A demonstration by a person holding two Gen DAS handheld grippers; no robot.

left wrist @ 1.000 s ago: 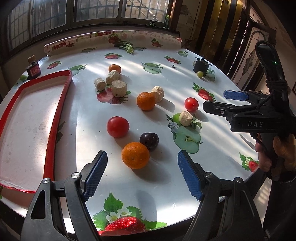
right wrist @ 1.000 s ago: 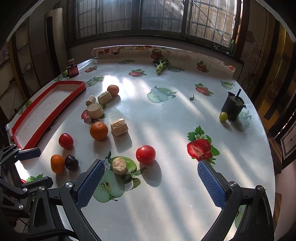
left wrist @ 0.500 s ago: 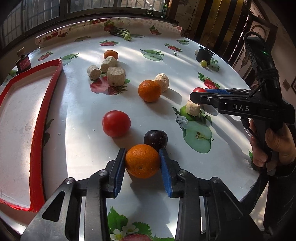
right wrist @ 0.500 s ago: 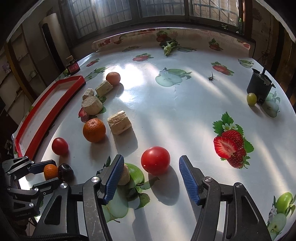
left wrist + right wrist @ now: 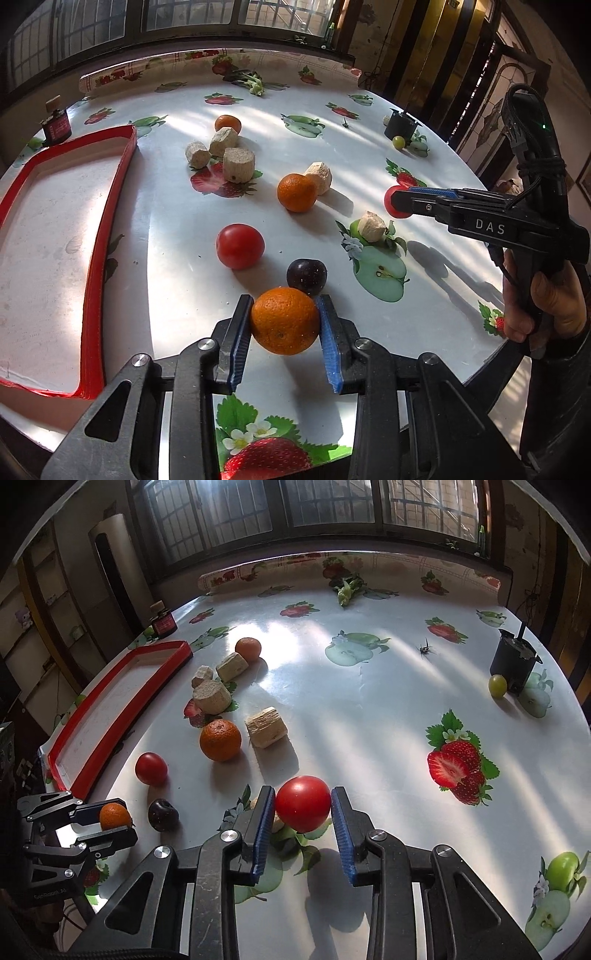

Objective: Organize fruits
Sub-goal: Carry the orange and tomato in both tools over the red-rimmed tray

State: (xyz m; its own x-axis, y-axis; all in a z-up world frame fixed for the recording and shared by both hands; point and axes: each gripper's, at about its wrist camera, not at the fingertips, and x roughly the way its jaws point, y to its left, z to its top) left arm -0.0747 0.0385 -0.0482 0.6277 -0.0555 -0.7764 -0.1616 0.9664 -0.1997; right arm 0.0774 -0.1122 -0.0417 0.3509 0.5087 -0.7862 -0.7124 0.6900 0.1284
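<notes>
Left claw [image 5: 283,320] clamped on orange [image 5: 285,320], pads square on its sides; plum [image 5: 307,276] touching just ahead of the right pad, so lift straight up to avoid nudging it; right claw [image 5: 303,805] closed around tomato [image 5: 303,804], right pad contact looks marginal, hard to tell; red tray [image 5: 110,206] off to left claw's left, likely the drop target; corks on bench [image 5: 369,716] are clutter, not fruit.

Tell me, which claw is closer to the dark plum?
The left. The left claw grips an orange right beside the plum. The right claw is farther off, around a red tomato past the cork piece.
</notes>
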